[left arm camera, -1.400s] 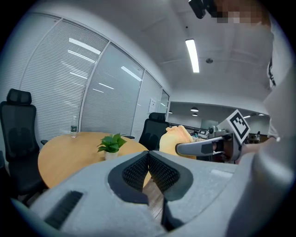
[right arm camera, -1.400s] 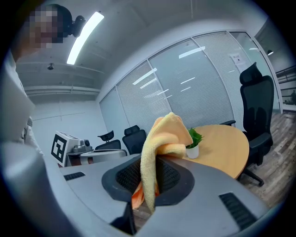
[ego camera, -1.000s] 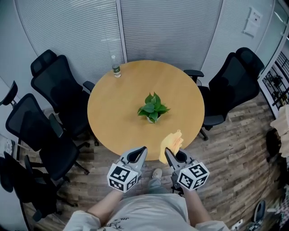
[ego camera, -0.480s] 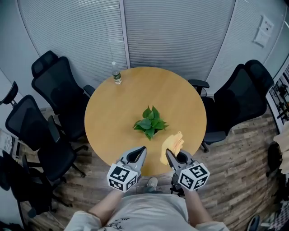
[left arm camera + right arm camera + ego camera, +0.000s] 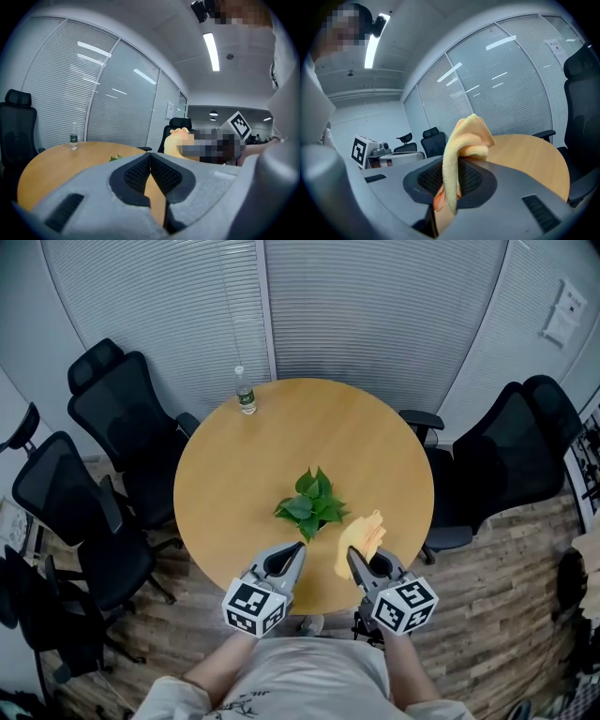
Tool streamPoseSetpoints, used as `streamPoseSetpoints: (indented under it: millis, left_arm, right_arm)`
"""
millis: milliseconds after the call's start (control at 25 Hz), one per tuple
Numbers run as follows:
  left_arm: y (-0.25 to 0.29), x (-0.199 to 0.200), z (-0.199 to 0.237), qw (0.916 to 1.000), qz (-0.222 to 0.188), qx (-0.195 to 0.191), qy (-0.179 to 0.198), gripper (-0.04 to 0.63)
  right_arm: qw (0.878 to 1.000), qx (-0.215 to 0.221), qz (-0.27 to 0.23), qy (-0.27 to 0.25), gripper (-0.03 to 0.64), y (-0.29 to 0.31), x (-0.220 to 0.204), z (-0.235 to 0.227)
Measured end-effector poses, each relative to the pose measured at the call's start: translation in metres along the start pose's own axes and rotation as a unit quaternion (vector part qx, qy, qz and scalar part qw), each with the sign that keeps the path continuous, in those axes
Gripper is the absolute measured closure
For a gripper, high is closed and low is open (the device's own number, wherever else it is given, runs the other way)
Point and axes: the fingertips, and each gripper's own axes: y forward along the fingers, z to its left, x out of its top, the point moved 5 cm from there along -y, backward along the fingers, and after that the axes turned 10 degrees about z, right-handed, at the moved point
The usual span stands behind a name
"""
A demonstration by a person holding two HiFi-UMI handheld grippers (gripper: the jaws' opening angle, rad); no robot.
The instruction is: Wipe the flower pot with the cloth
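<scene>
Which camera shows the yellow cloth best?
The right gripper view: the cloth stands large at centre, pinched in the right gripper. The head view shows it small, over the table edge; the left gripper view catches only a corner.

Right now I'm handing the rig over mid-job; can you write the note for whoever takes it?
Left hand-held gripper: shut, empty, over the near edge of the round table.
Right hand-held gripper: shut on the yellow cloth, which sticks up out of the jaws.
Potted plant: mid-table, just ahead of both grippers; its pot is hidden under the leaves in the head view.
Done: cloth is in the grip.
Left: bring the cloth to the pot and wipe it; no contact yet.
</scene>
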Motion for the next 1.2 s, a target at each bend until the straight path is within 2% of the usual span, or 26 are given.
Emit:
streamPoseSetpoints:
  millis: [400, 560, 760, 1200]
  left_arm:
    - [0.0, -0.004, 0.012, 0.9998, 0.017, -0.003, 0.008, 0.584]
    - [0.003, -0.014, 0.025, 0.9996, 0.026, -0.011, 0.002, 0.584]
    - [0.008, -0.029, 0.047, 0.9984, 0.052, -0.023, 0.0, 0.584]
    - [0.035, -0.076, 0.089, 0.9939, 0.103, -0.041, -0.001, 0.582]
  right_arm:
    - [1.0, -0.005, 0.012, 0.008, 0.563, 0.009, -0.005, -0.006]
    - [0.999, -0.029, 0.018, 0.018, 0.563, 0.013, -0.011, -0.014]
    - [0.996, -0.064, 0.036, 0.055, 0.563, 0.017, -0.029, -0.026]
    - [0.988, -0.096, 0.095, 0.073, 0.563, 0.055, -0.07, -0.047]
